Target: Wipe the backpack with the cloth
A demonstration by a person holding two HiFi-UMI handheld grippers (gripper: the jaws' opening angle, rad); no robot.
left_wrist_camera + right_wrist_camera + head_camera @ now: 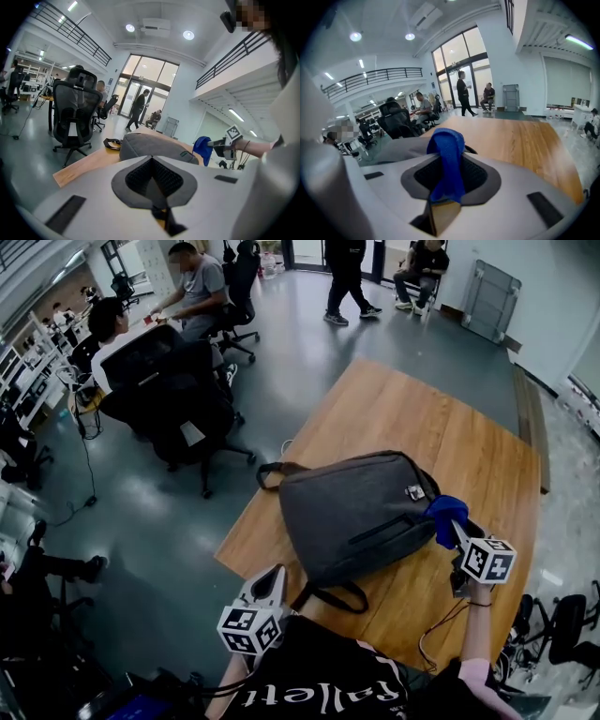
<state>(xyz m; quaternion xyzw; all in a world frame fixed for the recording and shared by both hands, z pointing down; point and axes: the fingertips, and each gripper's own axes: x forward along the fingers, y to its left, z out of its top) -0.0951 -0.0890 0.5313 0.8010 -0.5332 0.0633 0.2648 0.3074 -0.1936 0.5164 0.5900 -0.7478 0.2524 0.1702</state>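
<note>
We look steeply down on a grey backpack (361,512) lying flat on a wooden table (412,409). It sits toward the near left part of the tabletop, and a black strap (333,596) loops out from its near edge.

The right gripper (457,529) is at the backpack's right end. Its jaws are closed on a blue cloth (446,517). In the right gripper view the cloth is pinched between the dark pads, rises in a fold above them and hangs down over the front. From the head view the cloth meets the backpack's right edge, but we cannot tell whether it presses on the fabric.

The left gripper (274,576) is held off the table's near left corner, close to our body and apart from the backpack. In the left gripper view its jaws are together with nothing between them, and the backpack shows beyond them.

A black office chair (183,390) stands on the grey floor to the left of the table. Several people sit or stand farther back in the room.
</note>
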